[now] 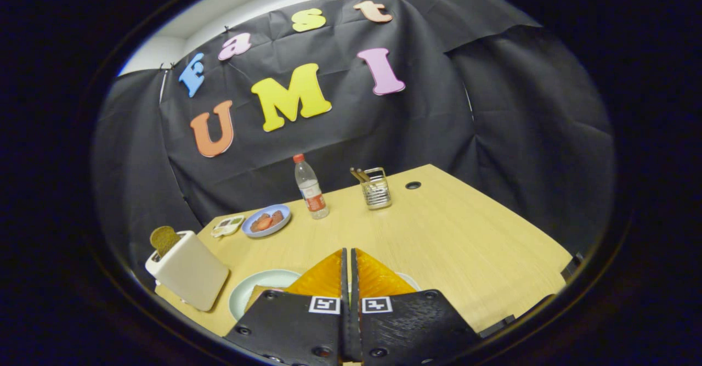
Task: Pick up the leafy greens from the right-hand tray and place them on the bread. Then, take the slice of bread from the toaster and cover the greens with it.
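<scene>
The gripper hangs above the near edge of the wooden table, its two fingers pressed flat together with nothing between them. It holds nothing, so the job stands at its start: the greens are yet to be fetched.

To do this first step well, I judge the fingers must be spread before they come down, since closed as they are they cannot take a leaf. The right-hand tray is hard to make out: a pale rim peeps out just past the right finger, and what lies in it is hidden by the gripper, so the greens cannot be confirmed from here. Tipping the tool down and right should bring that tray between the fingers. Leaves are light and floppy; a pinch low on the bunch, near the dish, would likely lift the lot rather than a single frond.

A pale green plate sits at the near edge just left of the fingers, with a tan slice of bread on it, partly covered by the left finger. That is the target for the greens. At the near left corner stands a white toaster with a brown slice sticking up from its slot, ready for the later step.

Farther back along the left edge, a blue plate carries reddish-brown pieces, perhaps sliced meat, and just beside it is a small white dish with something greenish, too small to name. A plastic water bottle with a red cap stands at the middle of the far edge; a clear holder beside it keeps a few wooden sticks upright.
</scene>
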`<state>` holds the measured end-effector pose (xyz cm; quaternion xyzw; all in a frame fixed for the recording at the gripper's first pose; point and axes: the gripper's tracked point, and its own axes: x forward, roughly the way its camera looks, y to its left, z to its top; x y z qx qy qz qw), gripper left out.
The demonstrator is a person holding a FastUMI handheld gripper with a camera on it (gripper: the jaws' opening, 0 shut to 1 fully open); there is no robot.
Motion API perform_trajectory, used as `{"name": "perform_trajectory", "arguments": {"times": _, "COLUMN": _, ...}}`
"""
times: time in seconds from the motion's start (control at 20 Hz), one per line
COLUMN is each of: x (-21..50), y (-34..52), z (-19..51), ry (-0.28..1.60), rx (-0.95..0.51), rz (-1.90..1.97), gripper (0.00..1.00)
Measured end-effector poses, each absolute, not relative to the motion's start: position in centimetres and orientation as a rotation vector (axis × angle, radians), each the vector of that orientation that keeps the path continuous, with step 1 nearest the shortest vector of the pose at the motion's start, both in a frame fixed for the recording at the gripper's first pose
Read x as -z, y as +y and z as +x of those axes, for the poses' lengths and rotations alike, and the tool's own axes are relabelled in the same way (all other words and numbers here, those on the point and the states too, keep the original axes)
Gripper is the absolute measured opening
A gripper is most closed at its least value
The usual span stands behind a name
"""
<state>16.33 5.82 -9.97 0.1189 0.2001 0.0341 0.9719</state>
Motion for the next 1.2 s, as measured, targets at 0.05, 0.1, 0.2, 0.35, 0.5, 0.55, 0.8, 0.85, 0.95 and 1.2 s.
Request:
{"name": "perform_trajectory", "arguments": {"times": 0.05, "x": 10.4, "y": 5.5, "z": 16.0, "ry": 0.396, "rx": -0.059, "rz": 0.194, "gripper": 0.0}}
{"name": "perform_trajectory", "arguments": {"times": 0.1, "x": 10.7, "y": 6.2, "z": 15.9, "ry": 0.385, "rx": -0.076, "rz": 0.16, "gripper": 0.0}}
{"name": "perform_trajectory", "arguments": {"times": 0.2, "x": 10.9, "y": 7.5, "z": 14.6, "ry": 0.354, "rx": -0.122, "rz": 0.103, "gripper": 0.28}}
{"name": "perform_trajectory", "arguments": {"times": 0.35, "x": 10.9, "y": 8.6, "z": 12.6, "ry": 0.284, "rx": -0.159, "rz": 0.045, "gripper": 0.69}}
{"name": "perform_trajectory", "arguments": {"times": 0.5, "x": 11.8, "y": 10.3, "z": 10.2, "ry": 0.26, "rx": -0.203, "rz": 0.001, "gripper": 0.89}}
{"name": "perform_trajectory", "arguments": {"times": 0.55, "x": 12.3, "y": 10.9, "z": 9.4, "ry": 0.255, "rx": -0.214, "rz": -0.028, "gripper": 0.92}}
{"name": "perform_trajectory", "arguments": {"times": 0.8, "x": 14.9, "y": 13.2, "z": 5.8, "ry": 0.263, "rx": -0.236, "rz": -0.127, "gripper": 0.96}}
{"name": "perform_trajectory", "arguments": {"times": 0.85, "x": 15.5, "y": 13.6, "z": 5.4, "ry": 0.268, "rx": -0.233, "rz": -0.146, "gripper": 0.96}}
{"name": "perform_trajectory", "arguments": {"times": 0.95, "x": 17.3, "y": 14.4, "z": 4.8, "ry": 0.3, "rx": -0.23, "rz": -0.197, "gripper": 0.96}}
{"name": "perform_trajectory", "arguments": {"times": 1.2, "x": 19.1, "y": 14.5, "z": 5.4, "ry": 0.325, "rx": -0.18, "rz": -0.337, "gripper": 0.96}}
